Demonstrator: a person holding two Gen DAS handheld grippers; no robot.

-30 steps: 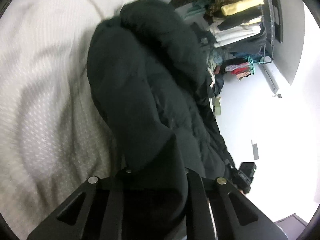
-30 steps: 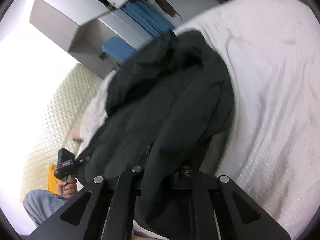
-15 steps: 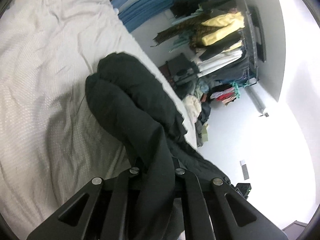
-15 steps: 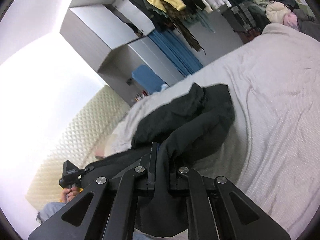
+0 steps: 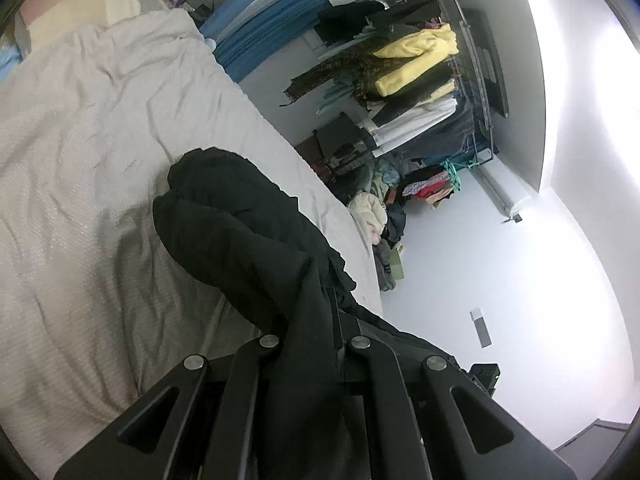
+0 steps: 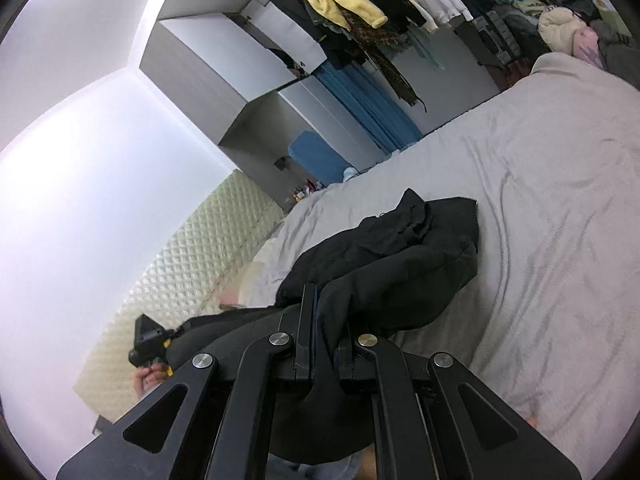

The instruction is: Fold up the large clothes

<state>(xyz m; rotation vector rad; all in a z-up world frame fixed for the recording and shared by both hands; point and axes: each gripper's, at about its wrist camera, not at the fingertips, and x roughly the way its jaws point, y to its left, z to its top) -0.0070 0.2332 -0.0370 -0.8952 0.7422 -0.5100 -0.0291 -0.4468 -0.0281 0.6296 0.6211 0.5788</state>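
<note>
A large black garment point(image 5: 240, 232) lies bunched on the pale bedspread point(image 5: 80, 160), and its near part is lifted off the bed. My left gripper point(image 5: 316, 316) is shut on one edge of it, and cloth hides the fingertips. In the right wrist view the same black garment point(image 6: 400, 264) trails from the bed point(image 6: 560, 200) up into my right gripper point(image 6: 324, 304), which is shut on another edge. The cloth hangs in a band between the two grippers. At the left of the right wrist view, a hand holds the left gripper's handle point(image 6: 146, 338).
A rack of hanging clothes point(image 5: 412, 64) stands past the far side of the bed, with a heap of clothes point(image 5: 384, 208) on the floor below it. Blue drapes point(image 6: 368, 104) and a grey cabinet point(image 6: 224, 60) line the wall. A quilted headboard point(image 6: 192, 256) backs the bed.
Both grippers have risen and drawn back, still shut on the black garment. Its near part has lifted off the bed, and more of the room shows.
</note>
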